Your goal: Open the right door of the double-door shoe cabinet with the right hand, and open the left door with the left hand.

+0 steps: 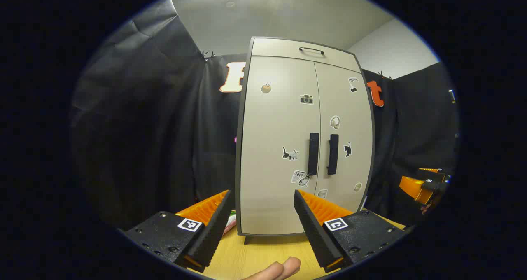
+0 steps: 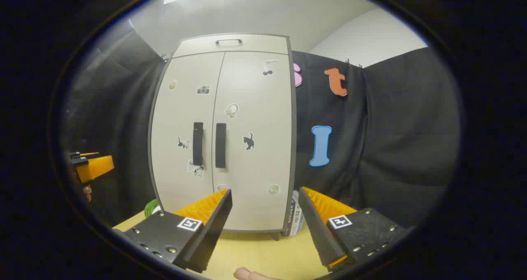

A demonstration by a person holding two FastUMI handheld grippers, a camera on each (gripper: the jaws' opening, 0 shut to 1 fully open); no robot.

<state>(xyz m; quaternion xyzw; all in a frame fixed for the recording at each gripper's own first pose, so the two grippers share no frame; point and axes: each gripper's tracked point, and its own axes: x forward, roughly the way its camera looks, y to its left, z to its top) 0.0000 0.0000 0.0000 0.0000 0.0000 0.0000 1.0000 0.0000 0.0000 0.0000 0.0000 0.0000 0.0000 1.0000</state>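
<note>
A: Where does the shoe cabinet [image 1: 304, 140] stand?
B: Upright toward the far edge of the yellow desk [image 1: 263, 251], in front of the black cloth wall [image 1: 156, 131]. Both doors are closed: left door [image 1: 278, 148], right door [image 1: 343, 136], meeting at a centre seam.

A: And the handles?
B: Two black vertical bars flank that seam, the left handle [image 1: 313, 154] just beside the right handle [image 1: 332, 154]. A third, thin handle [image 1: 311, 50] sits on the top panel. Small stickers dot both doors.

A: State of the left gripper [image 1: 260, 224]?
B: Fingers spread wide, nothing between them, held over the desk's near edge and well apart from the cabinet. A fingertip [image 1: 284, 268] shows at the bottom of the left gripper view.

A: The right gripper [image 2: 265, 226]?
B: Likewise spread wide and empty, over the near edge, aimed at the lower part of the right door [image 2: 255, 140]. In the right gripper view the cabinet [image 2: 224, 136] is seen with its handles [image 2: 209, 145] side by side, printed items [image 2: 294, 219] beside its right foot and a green object [image 2: 151, 208] beside its left
</note>
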